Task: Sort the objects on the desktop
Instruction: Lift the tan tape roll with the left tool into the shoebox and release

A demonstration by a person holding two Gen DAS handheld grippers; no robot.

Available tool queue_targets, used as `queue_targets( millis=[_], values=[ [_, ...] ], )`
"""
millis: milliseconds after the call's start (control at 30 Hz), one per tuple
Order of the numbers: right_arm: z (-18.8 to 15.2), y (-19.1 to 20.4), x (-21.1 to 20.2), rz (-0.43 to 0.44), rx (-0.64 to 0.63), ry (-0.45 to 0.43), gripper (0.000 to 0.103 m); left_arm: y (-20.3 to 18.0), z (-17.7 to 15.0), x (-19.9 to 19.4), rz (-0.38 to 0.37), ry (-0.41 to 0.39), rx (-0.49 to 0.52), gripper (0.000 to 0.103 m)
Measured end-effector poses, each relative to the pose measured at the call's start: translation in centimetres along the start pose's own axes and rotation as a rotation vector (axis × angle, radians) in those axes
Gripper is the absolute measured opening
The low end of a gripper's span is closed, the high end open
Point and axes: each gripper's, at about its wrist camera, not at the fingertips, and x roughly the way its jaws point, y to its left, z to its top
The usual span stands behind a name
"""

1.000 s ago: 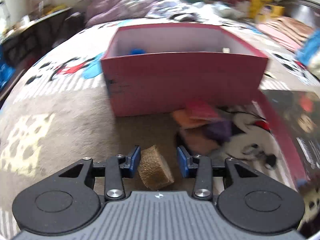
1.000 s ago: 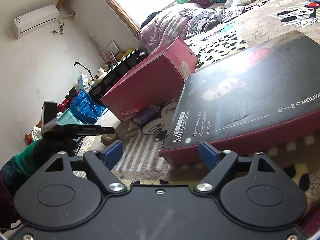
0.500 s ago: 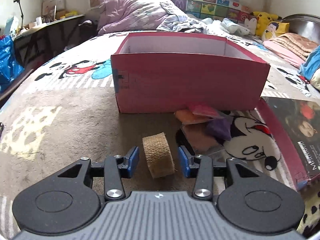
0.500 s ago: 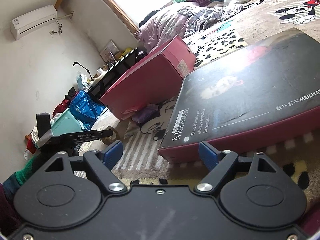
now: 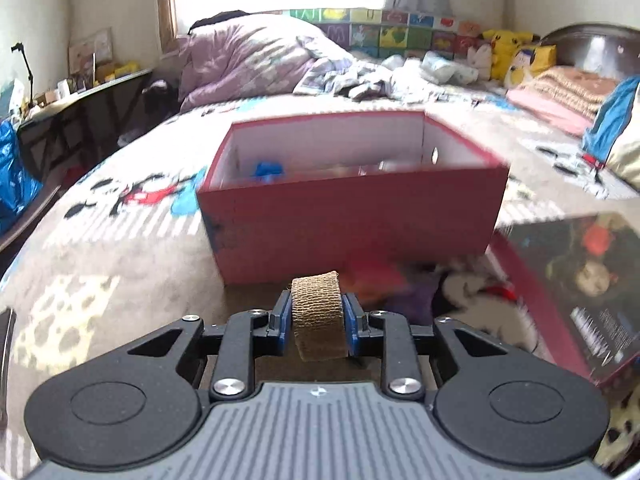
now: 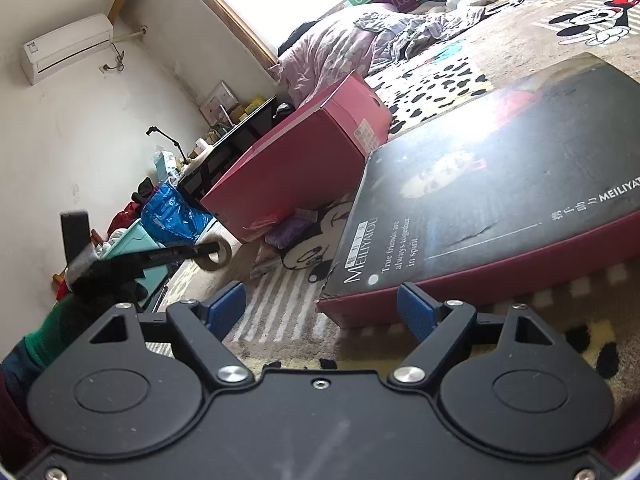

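Left gripper (image 5: 316, 322) clamps its fingers on the tan bandage roll (image 5: 318, 316) before the pink box (image 5: 352, 220); right gripper (image 6: 320, 312) gapes wide, empty.

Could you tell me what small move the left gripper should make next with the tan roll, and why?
Probably carry it forward over the open pink box: the left gripper is shut on the tan roll, and the box stands directly ahead with items already inside.
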Motion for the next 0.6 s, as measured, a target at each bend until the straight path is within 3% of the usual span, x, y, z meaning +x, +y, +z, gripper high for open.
queue_targets(
  millis=[367, 600],
  values=[
    [0.1, -0.3, -0.1, 0.013, 0.022, -0.011, 0.083, -0.6, 8.2, 0.4, -0.01, -0.151, 0.047, 0.025],
    [0.2, -0.5, -0.2, 0.024, 0.031, -0.016, 0.083, 0.3, 10.8, 4.9, 0.039, -0.112, 0.02, 0.025]
  ],
)
